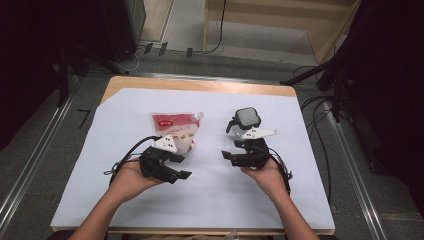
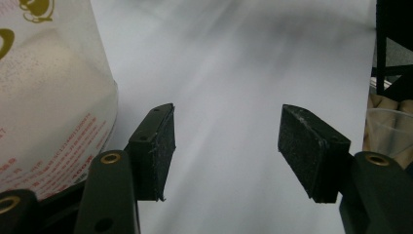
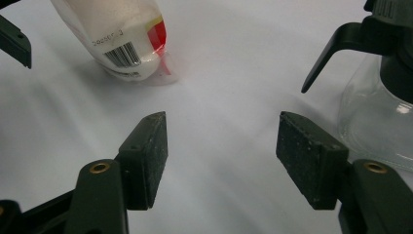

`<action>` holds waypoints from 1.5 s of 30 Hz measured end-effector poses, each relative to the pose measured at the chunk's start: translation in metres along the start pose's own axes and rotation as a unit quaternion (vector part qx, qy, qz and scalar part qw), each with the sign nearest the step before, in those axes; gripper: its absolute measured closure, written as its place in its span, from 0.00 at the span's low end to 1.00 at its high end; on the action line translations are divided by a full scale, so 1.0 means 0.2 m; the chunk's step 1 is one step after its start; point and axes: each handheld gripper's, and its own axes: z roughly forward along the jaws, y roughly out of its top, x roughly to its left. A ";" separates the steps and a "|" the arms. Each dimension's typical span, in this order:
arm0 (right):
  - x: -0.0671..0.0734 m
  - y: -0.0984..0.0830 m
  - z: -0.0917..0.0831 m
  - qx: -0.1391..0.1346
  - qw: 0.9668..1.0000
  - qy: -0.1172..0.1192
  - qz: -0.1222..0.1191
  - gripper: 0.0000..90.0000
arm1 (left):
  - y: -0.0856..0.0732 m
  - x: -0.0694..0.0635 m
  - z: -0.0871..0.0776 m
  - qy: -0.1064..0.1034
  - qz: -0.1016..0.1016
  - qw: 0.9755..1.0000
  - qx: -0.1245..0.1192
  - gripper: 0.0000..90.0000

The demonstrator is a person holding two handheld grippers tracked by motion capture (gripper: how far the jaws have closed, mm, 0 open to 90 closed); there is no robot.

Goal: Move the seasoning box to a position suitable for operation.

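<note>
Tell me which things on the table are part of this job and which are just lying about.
In the job:
- bag of white powder, beside the open left gripper
- clear jar with black lid and handle, beside the open right gripper

Lying about:
- white sheet covering the table
- cables on the floor
- wooden frame behind the table

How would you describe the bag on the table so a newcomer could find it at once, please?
On the white sheet covering the table, look left of centre, just beyond the left tool. The bag lies there: a clear pouch of white powder with a red label. Its neighbour to the right, the jar, is clear with a black lid.
</note>
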 end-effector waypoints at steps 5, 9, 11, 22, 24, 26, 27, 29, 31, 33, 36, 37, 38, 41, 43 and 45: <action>-0.01 0.00 0.00 0.002 1.000 -0.005 0.004 0.40 | 0.00 0.00 0.00 0.003 -0.001 1.000 0.002 0.44; -0.03 0.00 -0.02 -0.004 1.000 -0.010 0.010 0.38 | 0.00 0.01 -0.01 0.009 -0.002 1.000 0.006 0.43; -0.04 0.00 -0.03 -0.008 1.000 -0.015 0.012 0.36 | 0.00 0.01 -0.02 0.006 -0.008 1.000 0.005 0.43; -0.13 -0.01 -0.08 -0.015 0.998 -0.044 0.038 0.37 | -0.01 0.02 -0.05 0.005 -0.010 1.000 -0.007 0.43; -0.15 -0.01 -0.09 -0.019 0.997 -0.054 0.044 0.36 | -0.01 0.02 -0.04 0.007 -0.009 1.000 -0.004 0.43; -0.18 -0.02 -0.09 -0.020 0.996 -0.068 0.055 0.33 | -0.01 0.02 -0.04 0.010 -0.009 1.000 -0.005 0.43; -0.18 -0.02 -0.09 -0.020 0.996 -0.068 0.055 0.33 | -0.01 0.03 -0.04 0.009 -0.007 1.000 -0.004 0.43; -0.20 -0.02 -0.09 -0.024 0.995 -0.078 0.065 0.29 | -0.01 0.03 -0.04 0.008 -0.007 1.000 -0.004 0.43; -0.21 -0.02 -0.09 -0.027 0.993 -0.089 0.071 0.25 | -0.01 0.03 -0.05 0.010 -0.007 1.000 -0.003 0.42; -0.23 -0.02 -0.08 -0.028 0.991 -0.103 0.076 0.17 | -0.01 0.03 -0.05 0.009 -0.008 1.000 -0.004 0.42; -0.24 -0.02 -0.07 -0.031 0.990 -0.110 0.081 0.14 | -0.01 0.02 -0.04 0.009 -0.009 1.000 -0.007 0.42; -0.25 -0.02 -0.06 -0.036 0.989 -0.115 0.085 0.12 | -0.01 0.02 -0.04 0.009 -0.008 1.000 -0.007 0.42; -0.26 -0.02 -0.05 -0.038 0.988 -0.123 0.090 0.07 | -0.01 0.02 -0.04 0.007 -0.008 1.000 -0.008 0.42; -0.28 -0.02 -0.02 -0.035 0.986 -0.140 0.089 0.05 | -0.01 0.02 -0.03 0.007 -0.007 1.000 -0.006 0.42; -0.30 -0.03 0.01 -0.028 0.984 -0.149 0.094 0.04 | -0.01 0.02 -0.03 0.006 -0.006 1.000 -0.005 0.42; -0.32 -0.03 0.03 -0.028 0.983 -0.157 0.095 0.04 | -0.01 0.02 -0.03 0.007 -0.004 1.000 -0.001 0.42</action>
